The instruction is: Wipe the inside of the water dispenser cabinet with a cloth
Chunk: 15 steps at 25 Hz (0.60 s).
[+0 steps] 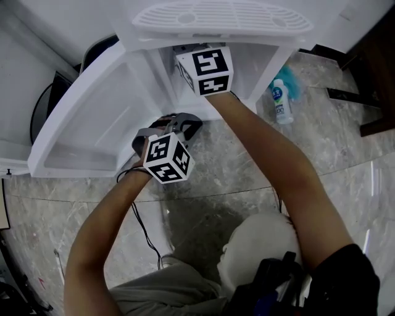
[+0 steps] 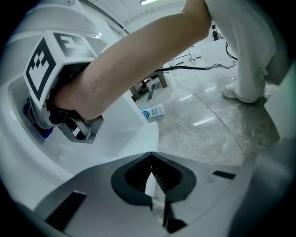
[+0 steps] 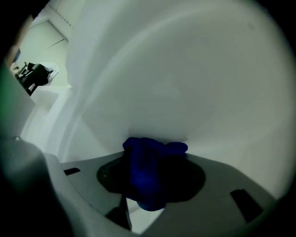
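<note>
The white water dispenser's cabinet (image 1: 256,65) stands open, its door (image 1: 86,123) swung out to the left. My right gripper (image 3: 150,178) reaches inside, shut on a bunched dark blue cloth (image 3: 149,162) that presses against the white inner wall (image 3: 185,83). In the head view only its marker cube (image 1: 205,71) shows at the cabinet mouth. From the left gripper view, the cloth (image 2: 40,130) peeks out beneath that gripper. My left gripper (image 2: 155,196) is shut and holds nothing, hovering just outside the cabinet over the floor (image 1: 184,124).
A small plastic bottle (image 1: 281,102) lies on the marble floor to the right of the dispenser, with a teal item (image 1: 295,83) behind it. A black cable (image 1: 145,231) runs across the floor near the person's knees. The drip grille (image 1: 222,17) tops the dispenser.
</note>
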Available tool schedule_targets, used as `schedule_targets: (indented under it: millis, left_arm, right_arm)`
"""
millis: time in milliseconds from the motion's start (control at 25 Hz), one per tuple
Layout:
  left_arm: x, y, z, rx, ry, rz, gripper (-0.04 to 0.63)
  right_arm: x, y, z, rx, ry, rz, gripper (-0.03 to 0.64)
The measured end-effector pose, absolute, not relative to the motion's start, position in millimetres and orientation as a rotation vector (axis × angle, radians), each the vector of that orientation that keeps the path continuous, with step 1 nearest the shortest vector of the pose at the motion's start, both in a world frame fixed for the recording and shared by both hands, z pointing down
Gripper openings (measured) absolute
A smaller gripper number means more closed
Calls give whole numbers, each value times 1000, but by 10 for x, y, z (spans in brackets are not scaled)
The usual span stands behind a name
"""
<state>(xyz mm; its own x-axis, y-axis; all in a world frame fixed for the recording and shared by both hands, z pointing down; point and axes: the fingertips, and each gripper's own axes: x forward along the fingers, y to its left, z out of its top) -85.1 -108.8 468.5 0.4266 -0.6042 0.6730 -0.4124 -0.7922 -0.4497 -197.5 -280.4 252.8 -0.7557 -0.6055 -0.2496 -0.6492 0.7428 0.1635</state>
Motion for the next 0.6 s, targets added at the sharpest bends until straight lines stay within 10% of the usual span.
schedule_targets:
  millis: [600]
  left_arm:
    - [-737,-1062,4789,-2481,859,-1308,6]
  right_arm:
    - [-2037,-2953,2533,-1022,2786,441,161]
